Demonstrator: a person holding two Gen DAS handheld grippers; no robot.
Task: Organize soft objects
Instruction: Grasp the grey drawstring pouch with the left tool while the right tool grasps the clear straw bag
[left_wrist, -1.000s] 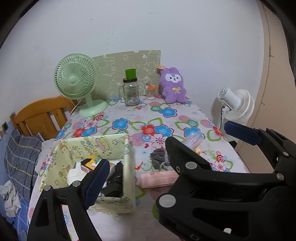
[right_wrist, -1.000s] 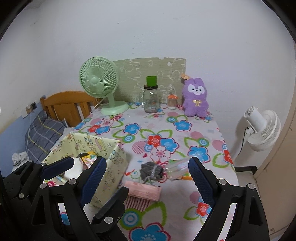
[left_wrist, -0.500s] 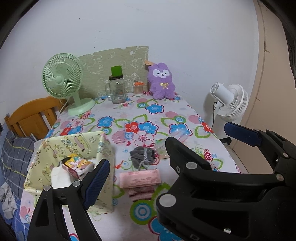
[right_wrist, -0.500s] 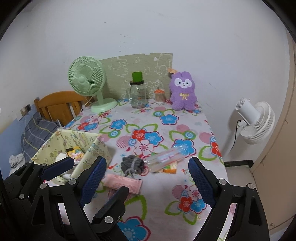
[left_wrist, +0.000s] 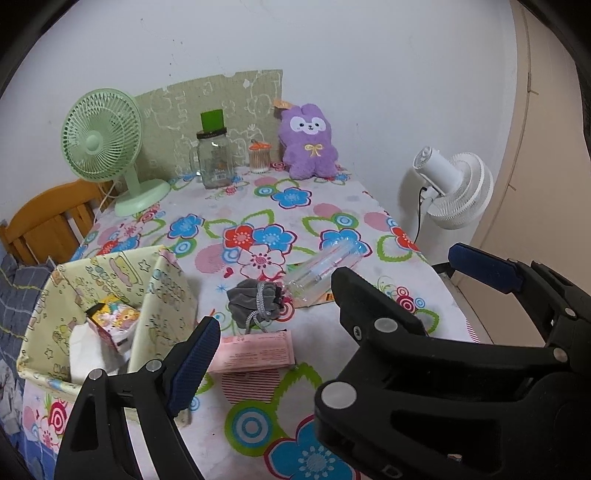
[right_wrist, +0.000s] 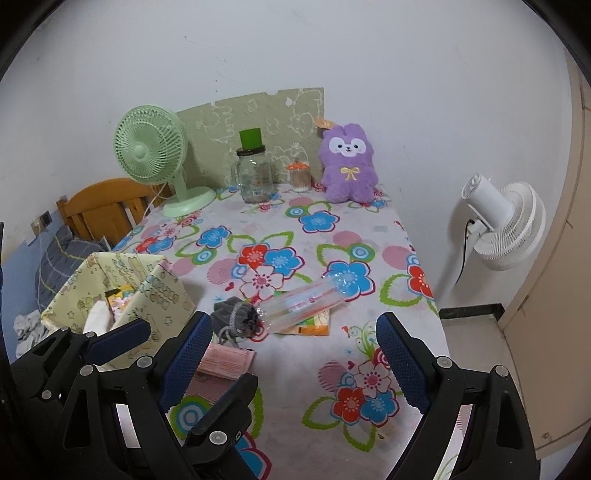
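The small grey velvet drawstring pouch (left_wrist: 255, 301) lies slumped on the flower-printed tablecloth (left_wrist: 258, 424), just right of the pale yellow fabric storage bin (left_wrist: 173, 295) and touching the near end of a clear plastic tube-shaped packet (left_wrist: 325, 267) that rests partly on a flat orange-and-green sachet (right_wrist: 312, 325). Just in front of the pouch lies a flat pink rectangular packet (left_wrist: 256, 350).

The bin already holds a small colourful cartoon-printed box (left_wrist: 114, 321) and something white and soft-looking (left_wrist: 86, 350). At the far end of the table, against the wall, sits a purple plush rabbit (left_wrist: 308, 146), well apart from the bin.

Both tools hover above the near edge of the table with nothing between their fingers: the left gripper (left_wrist: 332, 295) stands spread wide, and the right gripper (right_wrist: 295, 363) is likewise spread, the loose items showing in its gap.

This looks like the moment between placements: some things are in the bin, and the next pick is being chosen. The pouch seems the likely candidate, being soft and nearest. Taking it calls for lowering one tool over its bunched body, closing gently on the fabric and not on the cord alone, and lifting clear of the tube before swinging left over the bin's rim.
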